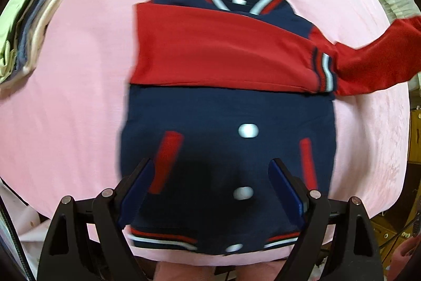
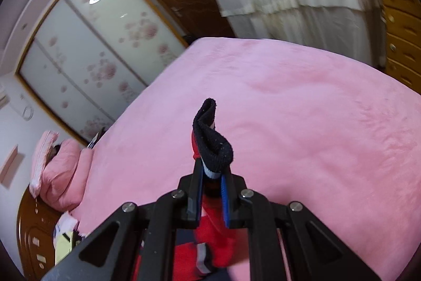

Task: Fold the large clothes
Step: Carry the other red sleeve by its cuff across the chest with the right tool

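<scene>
Left gripper (image 1: 210, 191): jaws spread wide, empty, above the hem of the navy-and-red snap-button varsity jacket (image 1: 226, 144), flat on the pink bed (image 1: 79, 96). Right gripper (image 2: 211, 175): jaws clamped on the jacket's ribbed navy sleeve cuff (image 2: 213, 138). At 3 o'clock, that red sleeve (image 1: 376, 62) lifts. At 10 o'clock, stack of folded pale clothes (image 1: 29, 28).

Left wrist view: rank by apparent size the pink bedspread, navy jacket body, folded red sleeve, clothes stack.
1. Pink bedspread, fills most of the view.
2. Navy jacket body.
3. Folded red sleeve, across the chest.
4. Clothes stack, though fisheye edge distortion shrinks it, so true size is unsure.
</scene>
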Motion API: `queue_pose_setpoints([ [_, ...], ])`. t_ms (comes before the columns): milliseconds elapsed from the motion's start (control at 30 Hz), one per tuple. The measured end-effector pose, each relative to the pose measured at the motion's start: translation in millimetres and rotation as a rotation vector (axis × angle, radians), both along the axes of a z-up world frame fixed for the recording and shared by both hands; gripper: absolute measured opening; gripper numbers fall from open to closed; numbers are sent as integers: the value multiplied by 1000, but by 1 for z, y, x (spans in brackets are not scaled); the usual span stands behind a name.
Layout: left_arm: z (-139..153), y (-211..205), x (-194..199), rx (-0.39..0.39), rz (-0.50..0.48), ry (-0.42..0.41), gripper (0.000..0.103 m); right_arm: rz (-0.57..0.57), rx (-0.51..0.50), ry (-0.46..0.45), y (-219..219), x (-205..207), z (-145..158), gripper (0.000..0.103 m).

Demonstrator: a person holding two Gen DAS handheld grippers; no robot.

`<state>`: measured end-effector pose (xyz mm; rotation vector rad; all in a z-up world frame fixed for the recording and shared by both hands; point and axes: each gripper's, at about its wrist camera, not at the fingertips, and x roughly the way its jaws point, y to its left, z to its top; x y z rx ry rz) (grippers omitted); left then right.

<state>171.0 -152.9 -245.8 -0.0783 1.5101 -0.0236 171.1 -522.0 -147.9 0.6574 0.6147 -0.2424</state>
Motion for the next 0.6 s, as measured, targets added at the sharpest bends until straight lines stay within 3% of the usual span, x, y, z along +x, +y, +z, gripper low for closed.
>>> queue_pose_setpoints([
  [167, -1, 81, 12, 8, 15, -16, 87, 139, -130, 71, 106, 21, -7, 11],
  [333, 5, 141, 3, 13, 52, -38, 87, 302, -227, 237, 197, 42, -60, 14],
  [467, -4, 160, 11, -6, 71, -42, 87, 500, -98, 363, 238, 45, -111, 22],
  [567, -8, 163, 18, -61, 73, -54, 87, 507, -108, 392, 245, 32, -118, 32],
  [600, -10, 162, 21, -93, 67, -58, 87, 495, -111, 391, 242, 26, -118, 41],
])
